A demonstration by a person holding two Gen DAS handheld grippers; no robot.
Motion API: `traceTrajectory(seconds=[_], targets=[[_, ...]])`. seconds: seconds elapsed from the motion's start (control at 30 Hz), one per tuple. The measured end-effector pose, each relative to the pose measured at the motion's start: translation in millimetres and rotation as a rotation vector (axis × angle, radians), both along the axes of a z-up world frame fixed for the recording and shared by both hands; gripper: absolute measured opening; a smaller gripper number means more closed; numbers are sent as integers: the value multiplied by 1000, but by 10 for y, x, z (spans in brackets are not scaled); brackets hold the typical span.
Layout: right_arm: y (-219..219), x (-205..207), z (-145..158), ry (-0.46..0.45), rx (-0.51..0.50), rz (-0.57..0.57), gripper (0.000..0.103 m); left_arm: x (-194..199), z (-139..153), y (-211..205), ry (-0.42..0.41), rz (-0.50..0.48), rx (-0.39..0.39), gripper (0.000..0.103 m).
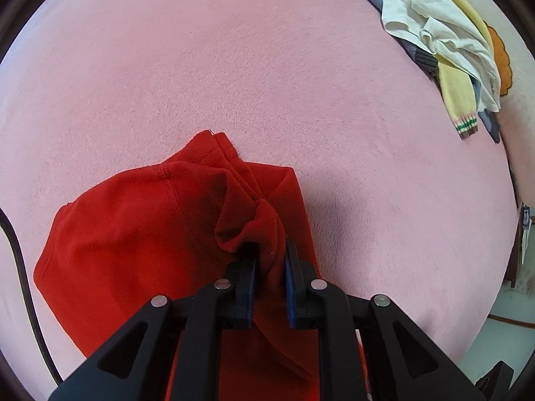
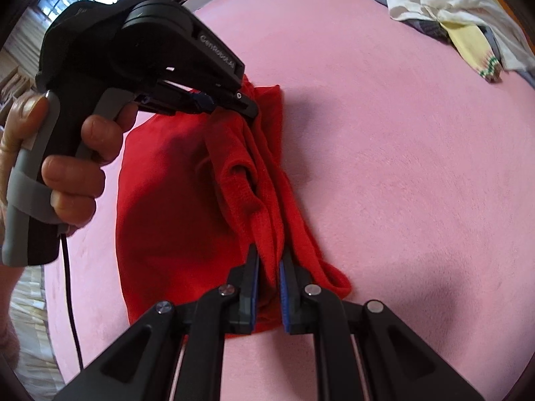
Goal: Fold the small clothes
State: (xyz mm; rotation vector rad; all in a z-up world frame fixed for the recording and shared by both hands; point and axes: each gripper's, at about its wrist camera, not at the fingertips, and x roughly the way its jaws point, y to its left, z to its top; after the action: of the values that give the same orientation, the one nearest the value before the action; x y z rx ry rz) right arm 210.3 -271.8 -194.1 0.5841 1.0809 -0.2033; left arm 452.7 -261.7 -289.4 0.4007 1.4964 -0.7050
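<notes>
A red fleece garment (image 1: 133, 234) lies on a pink blanket (image 1: 234, 67), partly folded over itself. My left gripper (image 1: 271, 254) is shut on a bunched fold at the garment's right edge, with red cloth filling the gap between its blue pads. In the right wrist view the same garment (image 2: 167, 200) stretches away from me. My right gripper (image 2: 269, 260) is shut on a ridge of cloth near its lower edge. The left gripper (image 2: 249, 108), held by a person's hand (image 2: 77, 173), pinches the far end of that ridge.
A pile of other clothes (image 1: 434, 33), white, yellow and grey, lies at the blanket's far right, also seen as the pile (image 2: 434, 0) in the right wrist view. A black cable (image 2: 67, 284) hangs from the left gripper's handle. The pink blanket (image 2: 401, 167) spreads wide to the right.
</notes>
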Motion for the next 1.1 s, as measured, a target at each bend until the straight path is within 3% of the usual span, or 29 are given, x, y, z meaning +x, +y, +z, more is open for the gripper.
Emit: traceTrajectory(seconds=[0.13, 0.2, 0.4, 0.47, 0.57, 0.7, 0.93, 1.1], targets=[[-70, -26, -10, 13, -1, -4, 17, -100, 52, -141, -21, -43, -11, 50], [-102, -44, 13, 14, -11, -2, 17, -182, 102, -206, -51, -75, -10, 57], [-207, -122, 119, 26, -26, 0, 17, -207, 359, -147, -53, -55, -70, 57], [-251, -147, 203, 20, -53, 2, 17, -173, 496, -74, -59, -25, -98, 63], [-295, -125, 355, -25, -78, 17, 17, -111, 757, 149, -115, 39, -126, 75], [-281, 73, 527, -72, -134, 98, 17, -106, 959, 628, -191, 114, -117, 78], [-112, 727, 516, -146, -140, 341, 14, -180, 868, 1547, -193, 278, -76, 78], [-109, 1300, 213, -121, -63, 471, 11, -294, 680, 1920, -148, 369, -115, 78]])
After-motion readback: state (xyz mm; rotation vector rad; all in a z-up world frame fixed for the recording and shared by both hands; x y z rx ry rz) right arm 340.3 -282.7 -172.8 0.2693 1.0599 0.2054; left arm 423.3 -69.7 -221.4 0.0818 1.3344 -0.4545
